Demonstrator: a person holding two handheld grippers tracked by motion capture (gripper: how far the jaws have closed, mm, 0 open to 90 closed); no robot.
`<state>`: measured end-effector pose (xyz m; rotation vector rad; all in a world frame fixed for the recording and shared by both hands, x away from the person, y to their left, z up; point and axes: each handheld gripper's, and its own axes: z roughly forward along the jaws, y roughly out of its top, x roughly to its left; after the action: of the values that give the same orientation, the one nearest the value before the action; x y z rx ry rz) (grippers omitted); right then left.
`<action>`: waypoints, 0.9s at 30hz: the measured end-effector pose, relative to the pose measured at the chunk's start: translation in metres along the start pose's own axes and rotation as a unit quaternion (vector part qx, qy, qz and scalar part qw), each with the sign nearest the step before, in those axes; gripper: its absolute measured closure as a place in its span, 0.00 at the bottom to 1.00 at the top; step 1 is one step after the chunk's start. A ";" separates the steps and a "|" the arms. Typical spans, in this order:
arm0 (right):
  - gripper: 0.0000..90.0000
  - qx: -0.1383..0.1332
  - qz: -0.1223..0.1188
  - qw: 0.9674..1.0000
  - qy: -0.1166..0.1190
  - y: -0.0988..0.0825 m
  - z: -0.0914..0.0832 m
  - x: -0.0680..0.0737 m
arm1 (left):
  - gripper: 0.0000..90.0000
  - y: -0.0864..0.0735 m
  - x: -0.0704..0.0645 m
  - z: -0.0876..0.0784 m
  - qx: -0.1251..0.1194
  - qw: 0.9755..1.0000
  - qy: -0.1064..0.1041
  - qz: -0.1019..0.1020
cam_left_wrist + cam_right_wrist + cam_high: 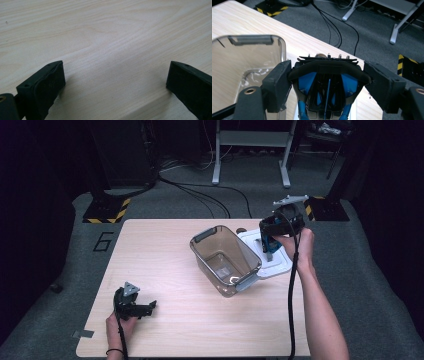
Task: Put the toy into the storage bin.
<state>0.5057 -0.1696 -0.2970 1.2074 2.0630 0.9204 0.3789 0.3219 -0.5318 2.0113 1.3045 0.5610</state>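
Over the white lid (280, 265) at the table's (165, 320) far right, the right gripper (268, 246) clamps a black-and-blue gadget (327, 87) by its sides, beside the clear bin (225, 260). Looks rigid, light plastic, maybe slippery; the flanks suit. Left gripper (147, 306) rests near-left, wide apart, holding nothing.

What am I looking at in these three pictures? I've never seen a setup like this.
A person sits at a wooden table and holds a hand-operated grasping tool in each hand. The high view looks down from above. The other two come from cameras riding on each tool, looking along its black jaws. The left tool rests low at the table's near corner, jaws open over bare wood. The right tool is raised above a white lid and is shut on a black and blue object whose kind I cannot tell. Beside the lid stands a clear plastic container with grey handles, apparently empty.
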 end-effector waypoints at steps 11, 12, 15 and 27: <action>0.27 -0.018 -0.013 1.000 0.007 0.015 -0.007 0.009 | 0.02 0.000 0.000 0.000 -0.001 1.000 0.000 0.000; 0.27 -0.020 -0.017 1.000 0.008 0.016 -0.007 0.010 | 0.02 0.000 0.000 0.000 0.000 1.000 0.000 0.000; 0.27 -0.024 -0.022 0.999 0.011 0.020 -0.008 0.016 | 0.02 0.000 0.000 0.000 0.000 1.000 0.000 0.000; 0.27 -0.045 -0.028 0.998 0.035 0.035 -0.014 0.037 | 0.02 0.000 0.000 0.000 0.000 1.000 0.000 -0.001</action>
<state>0.4968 -0.1274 -0.2655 1.0776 2.0758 1.0318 0.3788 0.3218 -0.5318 2.0104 1.3057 0.5606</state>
